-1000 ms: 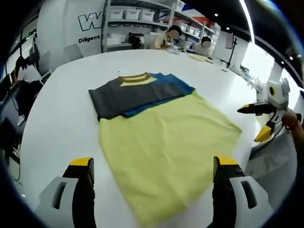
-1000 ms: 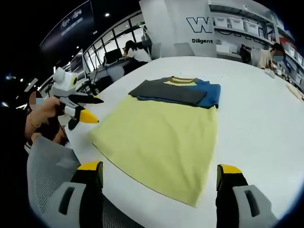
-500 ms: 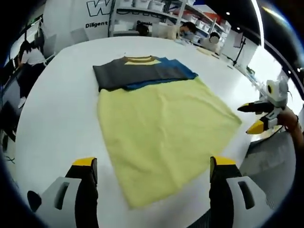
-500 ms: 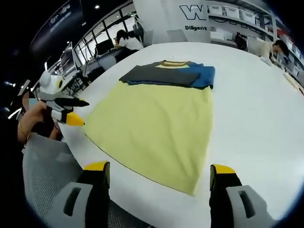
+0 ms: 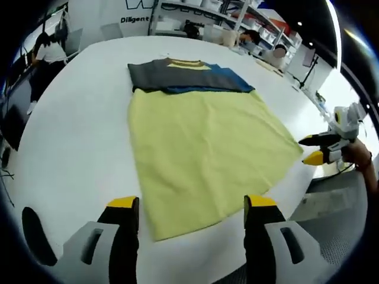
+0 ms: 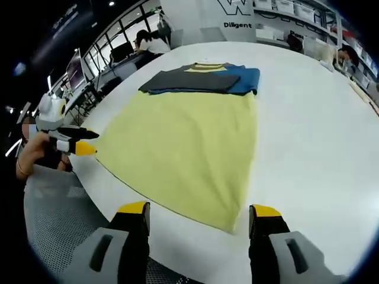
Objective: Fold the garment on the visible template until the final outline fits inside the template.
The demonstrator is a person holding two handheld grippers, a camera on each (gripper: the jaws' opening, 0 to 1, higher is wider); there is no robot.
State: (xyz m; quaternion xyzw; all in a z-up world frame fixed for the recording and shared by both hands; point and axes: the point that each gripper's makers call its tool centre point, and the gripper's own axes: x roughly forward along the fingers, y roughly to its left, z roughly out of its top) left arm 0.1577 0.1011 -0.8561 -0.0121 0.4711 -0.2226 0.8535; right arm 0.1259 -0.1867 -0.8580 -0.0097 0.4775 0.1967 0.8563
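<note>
A folded garment (image 5: 186,76), dark grey and blue with a striped yellow collar, lies at the far end of a yellow cloth template (image 5: 201,142) on the white table (image 5: 71,124). In the left gripper view my left gripper (image 5: 190,204) stands open over the template's near edge, holding nothing. My right gripper (image 5: 320,149) hangs off the table's right edge in a hand. In the right gripper view my right gripper (image 6: 199,210) is open above the near corner of the template (image 6: 183,142), with the garment (image 6: 201,80) far ahead. My left gripper (image 6: 68,142) hovers at the left, beside the table edge.
The round white table (image 6: 314,136) stretches bare to the right of the template. A grey mesh chair (image 6: 59,219) sits below the table edge. Shelves with bins (image 5: 201,12) and seated people (image 6: 151,42) are in the background.
Both views have shifted forward and tilted down toward the template's near edge. The jaws of each gripper stand a little closer together. Garment and template lie as before.
</note>
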